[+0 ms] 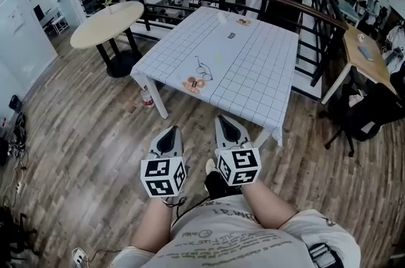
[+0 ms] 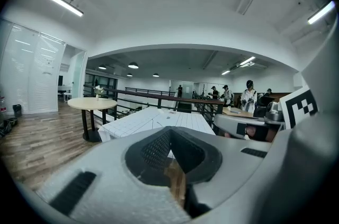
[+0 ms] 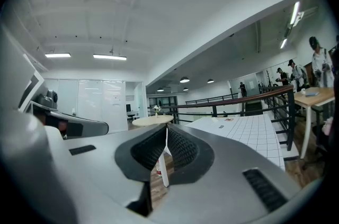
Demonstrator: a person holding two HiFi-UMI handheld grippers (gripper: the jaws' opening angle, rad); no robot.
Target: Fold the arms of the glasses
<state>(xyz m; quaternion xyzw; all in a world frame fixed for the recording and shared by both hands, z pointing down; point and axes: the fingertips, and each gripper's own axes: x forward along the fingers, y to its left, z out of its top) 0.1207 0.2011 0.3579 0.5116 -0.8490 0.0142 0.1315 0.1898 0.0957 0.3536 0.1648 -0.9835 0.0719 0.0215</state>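
Open office, wooden floor, a table with a gridded cloth ahead. The left gripper has its jaws pressed together on nothing, and the right gripper is closed and empty too. Both hang low, side by side, near the person's lap and well short of the table. The glasses lie on the table's near left part.

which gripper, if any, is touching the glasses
Apart. Head view: left gripper and right gripper both hang over the floor, short of the table where the glasses lie.
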